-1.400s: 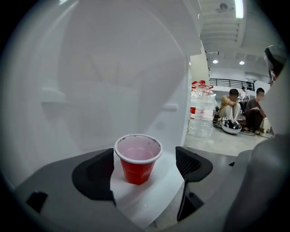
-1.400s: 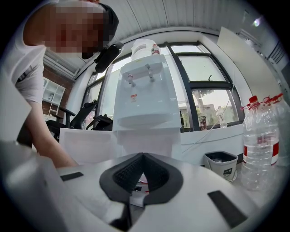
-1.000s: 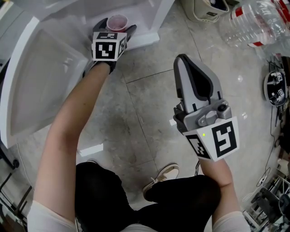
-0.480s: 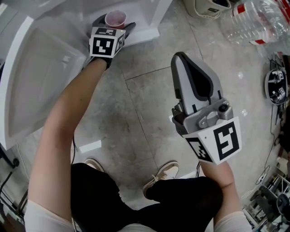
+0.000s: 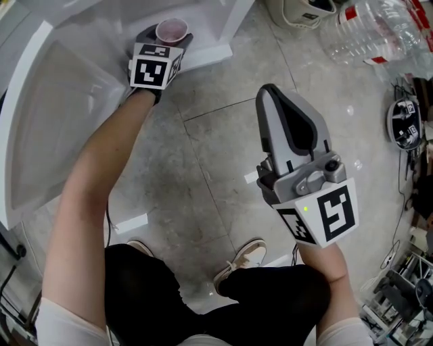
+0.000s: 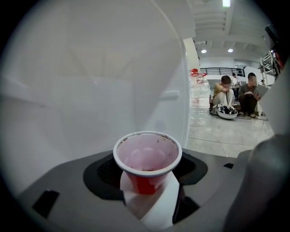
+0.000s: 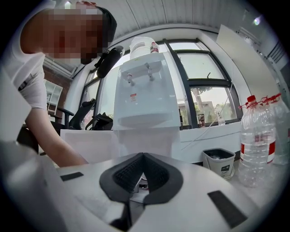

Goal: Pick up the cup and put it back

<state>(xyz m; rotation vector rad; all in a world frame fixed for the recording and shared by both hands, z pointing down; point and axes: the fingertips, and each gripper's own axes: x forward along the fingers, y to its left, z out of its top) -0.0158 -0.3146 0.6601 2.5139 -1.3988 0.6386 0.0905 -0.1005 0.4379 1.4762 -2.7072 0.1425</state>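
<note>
A red cup (image 5: 171, 30) with a white rim and pale inside stands on the white ledge (image 5: 206, 57) at the foot of a white cabinet, top left in the head view. My left gripper (image 5: 170, 35) reaches around it. Its jaws have just been closing, and the black pads (image 6: 103, 171) now sit against both sides of the cup (image 6: 147, 163), which stays upright. My right gripper (image 5: 272, 91) hangs in mid-air over the floor, jaws together at the tips (image 7: 142, 156), holding nothing.
Large clear water bottles (image 5: 379, 30) and a small bin (image 5: 301, 10) stand at the top right of the floor. A round black device (image 5: 406, 125) lies at the right edge. The white water dispenser (image 7: 145, 90) fills the right gripper view. Two people (image 6: 235, 95) sit far off.
The left gripper's fingers have drawn in around the cup, which has not left the ledge. The right gripper has hardly moved.
</note>
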